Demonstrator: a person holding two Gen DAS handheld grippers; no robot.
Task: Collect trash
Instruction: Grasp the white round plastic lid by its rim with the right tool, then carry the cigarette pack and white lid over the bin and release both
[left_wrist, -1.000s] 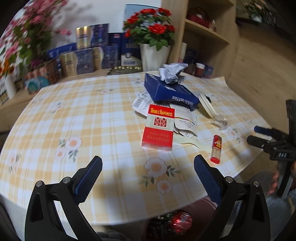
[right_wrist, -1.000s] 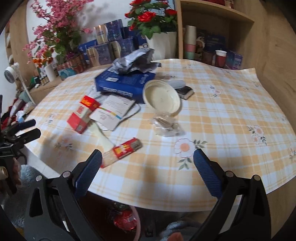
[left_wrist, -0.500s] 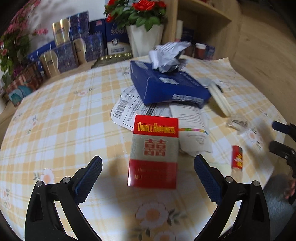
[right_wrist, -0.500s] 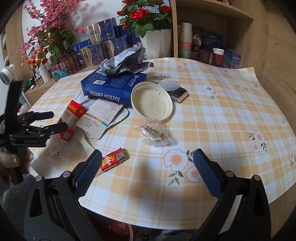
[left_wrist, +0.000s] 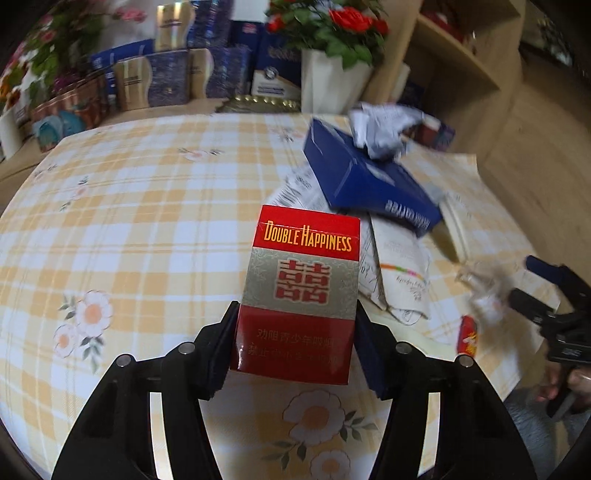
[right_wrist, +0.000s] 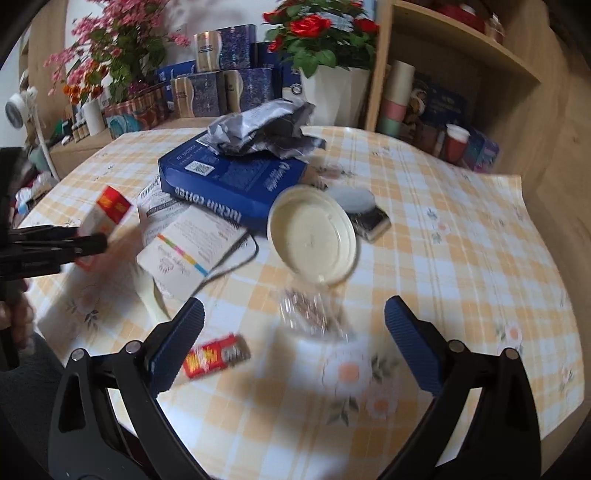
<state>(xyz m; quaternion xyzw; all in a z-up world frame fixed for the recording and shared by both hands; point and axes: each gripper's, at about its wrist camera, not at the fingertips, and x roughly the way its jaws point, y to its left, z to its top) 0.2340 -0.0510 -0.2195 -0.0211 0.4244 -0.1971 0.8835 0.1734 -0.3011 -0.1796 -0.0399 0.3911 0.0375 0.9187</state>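
A red and silver cigarette pack (left_wrist: 301, 288) lies on the checked tablecloth (left_wrist: 129, 221). My left gripper (left_wrist: 295, 308) is closing on it, and its pads touch the pack's two long sides. In the right wrist view the pack (right_wrist: 107, 210) tilts up in the left gripper (right_wrist: 74, 240). My right gripper (right_wrist: 293, 308) stands open over a clear crumpled wrapper (right_wrist: 310, 314), with nothing touching its pads. A red lighter (right_wrist: 216, 356) lies by its left finger. Papers (right_wrist: 188, 247), a white lid (right_wrist: 312, 236) and a blue coffee box (right_wrist: 236, 177) bearing silver foil (right_wrist: 262, 129) lie beyond.
A white pot of red roses (right_wrist: 334, 88), stacked blue gift boxes (right_wrist: 221, 85) and pink flowers (right_wrist: 110, 55) line the far side. A wooden shelf (right_wrist: 461, 74) with cups stands at the right. A small dark box (right_wrist: 371, 221) lies beside the lid.
My left gripper came forward to the cigarette pack and its jaws closed in around it. My right gripper moved in over the clear wrapper and stayed open.
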